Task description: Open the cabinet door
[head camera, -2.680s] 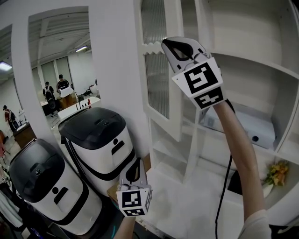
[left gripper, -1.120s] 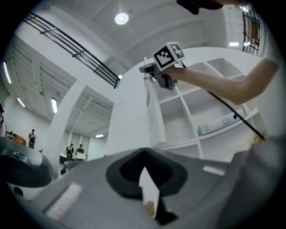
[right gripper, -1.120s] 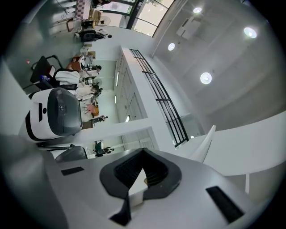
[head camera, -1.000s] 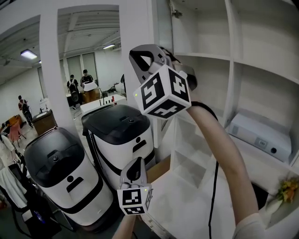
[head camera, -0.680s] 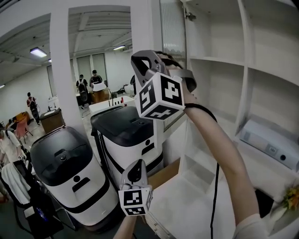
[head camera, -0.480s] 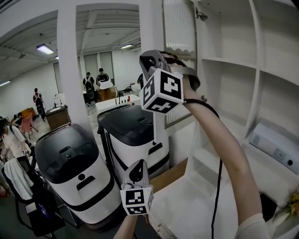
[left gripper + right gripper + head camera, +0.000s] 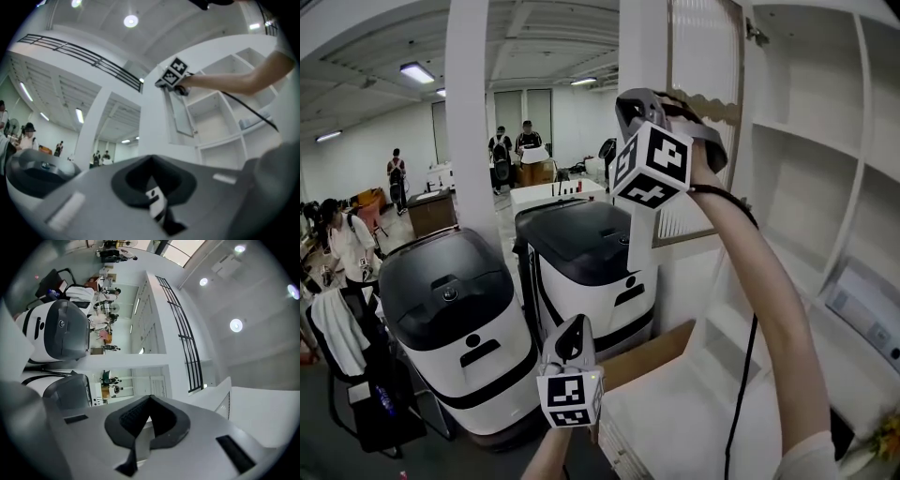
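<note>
**Door swung wide.** The cabinet door [image 7: 703,66], which earlier stood half across the shelves [image 7: 811,178], has swung outward and now stands at 1 o'clock, leaving the shelves exposed. The right gripper [image 7: 630,101] has travelled with it and sits beside the door's lower rail, fingers pressed together with nothing visibly pinched. The left gripper [image 7: 573,330] hangs at 6 o'clock, fingers likewise together and empty. The opening looks essentially complete.

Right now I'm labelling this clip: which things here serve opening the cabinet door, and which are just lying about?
Job:
door
right gripper, by the door

Lying about:
nearer machine
farther machine
shelf box
flowers
left gripper, idle
</note>
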A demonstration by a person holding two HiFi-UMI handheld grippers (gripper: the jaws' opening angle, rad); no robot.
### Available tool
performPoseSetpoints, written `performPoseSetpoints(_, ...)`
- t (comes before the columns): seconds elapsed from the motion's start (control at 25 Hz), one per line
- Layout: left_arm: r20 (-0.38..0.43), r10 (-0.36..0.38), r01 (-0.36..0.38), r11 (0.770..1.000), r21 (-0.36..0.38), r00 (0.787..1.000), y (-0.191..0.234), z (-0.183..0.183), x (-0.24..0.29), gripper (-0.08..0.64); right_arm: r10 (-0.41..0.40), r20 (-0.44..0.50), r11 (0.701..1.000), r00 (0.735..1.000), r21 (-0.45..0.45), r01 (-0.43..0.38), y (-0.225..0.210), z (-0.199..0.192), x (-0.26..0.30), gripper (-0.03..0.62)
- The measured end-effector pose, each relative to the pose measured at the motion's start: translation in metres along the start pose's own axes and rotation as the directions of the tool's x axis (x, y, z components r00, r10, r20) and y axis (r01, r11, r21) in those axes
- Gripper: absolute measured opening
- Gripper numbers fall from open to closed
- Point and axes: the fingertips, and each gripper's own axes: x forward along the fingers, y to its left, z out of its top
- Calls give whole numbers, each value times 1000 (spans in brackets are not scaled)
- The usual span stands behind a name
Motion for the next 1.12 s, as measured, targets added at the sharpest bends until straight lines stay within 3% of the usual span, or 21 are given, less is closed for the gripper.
performPoseSetpoints(0.32, 10, -49, 49, 999, 9, 999, -16, 5, 6, 6, -2, -1, 1000, 1000, 31, 2, 1, 0, -4, 0)
performPoseSetpoints(0.56, 25, -96, 95, 995, 42, 995, -34, 13, 8, 6, 27, 25, 992, 999, 125, -30, -11, 1, -27, 0)
performPoseSetpoints(0.84, 66, -157, 154, 987, 56, 985, -74, 29, 14, 6, -66, 50, 968, 997, 246, 52, -55, -30, -97, 0)
performPoseSetpoints(1.12, 111, -264, 263, 965, 19, 958, -141, 48, 12, 6, -74, 44, 933, 996, 357, 53, -39, -68, -187, 0)
